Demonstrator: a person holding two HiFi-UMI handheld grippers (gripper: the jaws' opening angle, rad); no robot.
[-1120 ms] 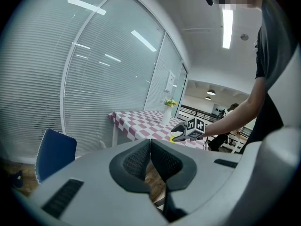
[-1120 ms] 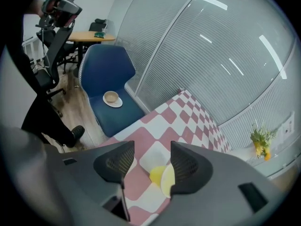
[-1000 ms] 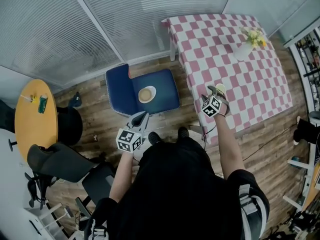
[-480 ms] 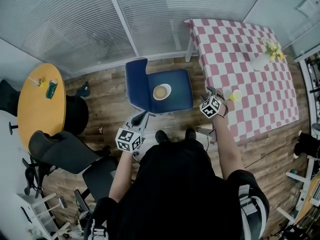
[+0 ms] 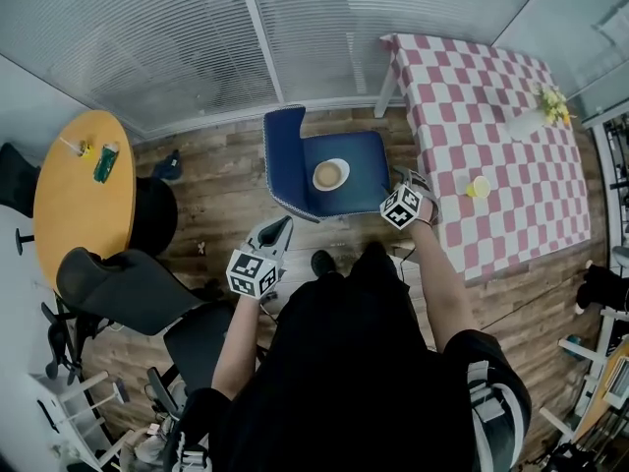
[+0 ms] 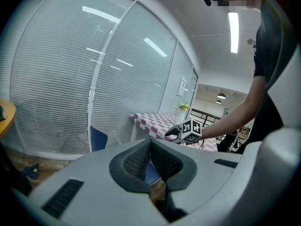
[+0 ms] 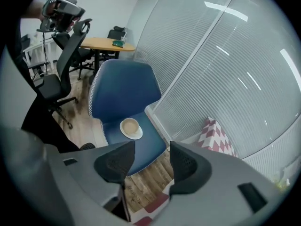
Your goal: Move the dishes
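Head view: the dish (image 5: 330, 174) sits on the blue chair (image 5: 362, 151), left of the empty, spread right gripper (image 5: 405, 183), the left gripper (image 5: 278, 232) pressed together nearer; a clipped rim could slide it off.

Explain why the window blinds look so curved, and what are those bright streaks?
Left gripper view: the wide-angle lens bows the blinds, and the streaks look like reflected ceiling lights. Right gripper view: same bowing and streaks. Head view: milder bending.
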